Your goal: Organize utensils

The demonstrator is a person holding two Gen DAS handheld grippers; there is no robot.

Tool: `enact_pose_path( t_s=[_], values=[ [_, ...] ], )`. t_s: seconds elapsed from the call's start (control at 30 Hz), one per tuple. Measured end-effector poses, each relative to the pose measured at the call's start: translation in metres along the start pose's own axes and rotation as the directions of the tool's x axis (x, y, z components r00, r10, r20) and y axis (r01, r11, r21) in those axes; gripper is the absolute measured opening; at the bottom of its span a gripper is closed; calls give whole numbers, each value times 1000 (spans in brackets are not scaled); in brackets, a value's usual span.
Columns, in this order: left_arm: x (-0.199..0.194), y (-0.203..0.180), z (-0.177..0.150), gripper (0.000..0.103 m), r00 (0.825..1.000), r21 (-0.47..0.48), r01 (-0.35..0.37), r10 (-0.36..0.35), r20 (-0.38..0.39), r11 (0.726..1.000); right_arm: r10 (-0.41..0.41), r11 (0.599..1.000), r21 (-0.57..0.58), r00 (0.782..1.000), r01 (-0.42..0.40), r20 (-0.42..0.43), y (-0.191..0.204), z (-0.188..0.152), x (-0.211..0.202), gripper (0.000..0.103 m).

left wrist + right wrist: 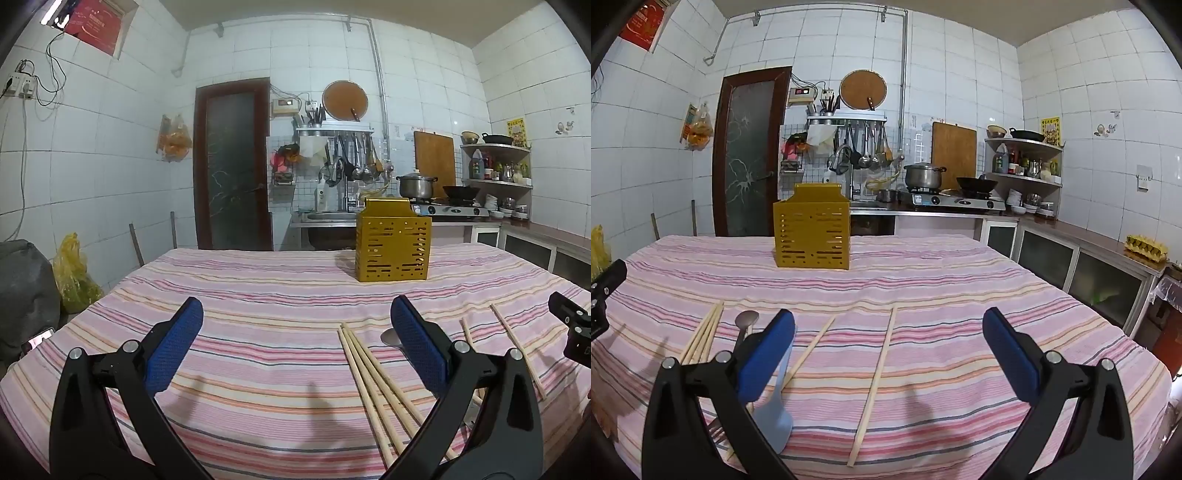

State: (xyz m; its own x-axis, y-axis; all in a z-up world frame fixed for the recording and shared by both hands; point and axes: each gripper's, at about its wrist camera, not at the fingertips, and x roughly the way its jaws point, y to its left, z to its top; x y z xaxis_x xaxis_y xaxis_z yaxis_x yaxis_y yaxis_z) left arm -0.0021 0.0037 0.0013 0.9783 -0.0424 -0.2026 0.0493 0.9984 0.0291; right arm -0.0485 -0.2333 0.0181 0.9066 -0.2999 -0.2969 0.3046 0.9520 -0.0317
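Loose chopstick [873, 387] lengthwise toward upright yellow holder [812, 236]

Your tabletop [960, 295], under a pink striped cloth [942, 354], carries a yellow perforated holder [812, 236] standing upright at the far side and, nearer you, a bundle of chopsticks [373, 380], a metal spoon [745, 321], a pale blue spatula [777, 406] and two single chopsticks [875, 384].

Walls: white tiles [960, 66]
Door: dark brown frame, frosted glass [231, 166]
Back: stove [956, 201], pot [923, 175], corner shelves [1023, 177]
Desk: pink striped cloth [258, 295]
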Motion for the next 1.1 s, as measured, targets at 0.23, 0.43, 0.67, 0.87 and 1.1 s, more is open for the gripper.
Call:
enact_pose_path(
  t_s=[0.23, 0.43, 0.67, 0.87, 1.1],
  values=[
    [3, -6, -6, 98, 1000, 8, -1, 1, 4, 1000, -6, 1000, 6, 1000, 6, -1, 0, -1, 1, 99],
    [4, -6, -6, 98, 1000, 8, 1, -1, 5, 1000, -6, 1000, 7, 1000, 6, -2, -1, -1, 1, 99],
    [1, -7, -6, 98, 1000, 12, 2, -2, 8, 1000, -12, 1000, 5, 1000, 12, 1, 1, -2, 2, 99],
    [-3, -11, -7, 98, 1000, 19, 2, -2, 9, 1000, -13, 1000, 7, 1000, 13, 2, 1, -1, 1, 99],
    [1, -8, -4, 98, 1000, 18, 4, -4, 6, 1000, -15, 1000, 6, 1000, 15, 2, 1, -2, 2, 99]
  ],
)
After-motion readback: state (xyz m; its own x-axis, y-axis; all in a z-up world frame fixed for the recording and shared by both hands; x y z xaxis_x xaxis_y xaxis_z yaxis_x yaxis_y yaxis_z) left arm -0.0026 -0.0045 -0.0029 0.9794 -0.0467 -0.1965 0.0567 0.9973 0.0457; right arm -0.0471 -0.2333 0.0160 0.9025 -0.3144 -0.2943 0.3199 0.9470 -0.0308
